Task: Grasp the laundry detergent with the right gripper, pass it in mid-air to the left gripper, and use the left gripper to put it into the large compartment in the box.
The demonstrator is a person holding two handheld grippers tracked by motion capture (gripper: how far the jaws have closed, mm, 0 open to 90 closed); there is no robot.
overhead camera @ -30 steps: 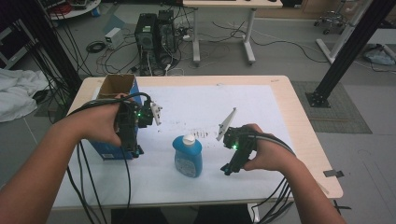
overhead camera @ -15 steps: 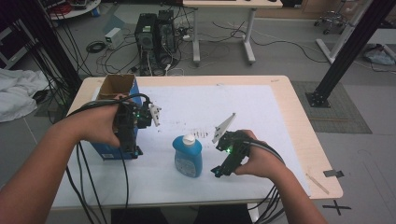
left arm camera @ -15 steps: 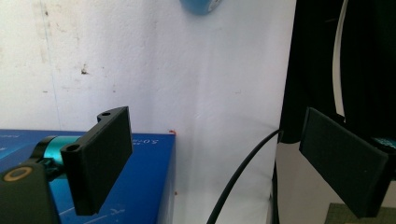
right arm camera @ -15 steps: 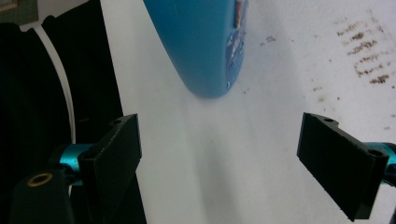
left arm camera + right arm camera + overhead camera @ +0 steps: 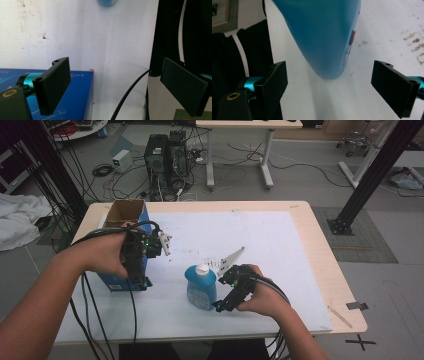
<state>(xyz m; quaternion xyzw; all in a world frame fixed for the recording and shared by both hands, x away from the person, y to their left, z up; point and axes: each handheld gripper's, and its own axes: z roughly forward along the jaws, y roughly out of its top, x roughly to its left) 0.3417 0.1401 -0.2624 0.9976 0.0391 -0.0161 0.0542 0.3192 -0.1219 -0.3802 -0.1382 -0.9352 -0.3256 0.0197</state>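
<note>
A blue bottle (image 5: 201,289) with a white cap stands upright on the white mat (image 5: 270,245), near the table's front middle. My right gripper (image 5: 220,306) is open just to the bottle's right. In the right gripper view the bottle's base (image 5: 324,42) sits ahead of the right gripper (image 5: 329,87), between the lines of its spread jaws and not touched by them. A blue box (image 5: 120,245) with an open cardboard top stands at the left. My left gripper (image 5: 142,281) hangs open at the box's front right corner; the left gripper (image 5: 112,85) holds nothing, with the box (image 5: 72,100) under its left jaw.
Dark smudges (image 5: 210,260) mark the mat behind the bottle. A thin stick (image 5: 339,316) and a bit of tape (image 5: 357,306) lie at the table's front right corner. On the floor behind are computer towers (image 5: 167,155), cables and a second desk (image 5: 240,150). Black frame posts stand left and right.
My right gripper has moved left and a little nearer, closing in on the bottle's right side. The left gripper and the box have stayed put.
</note>
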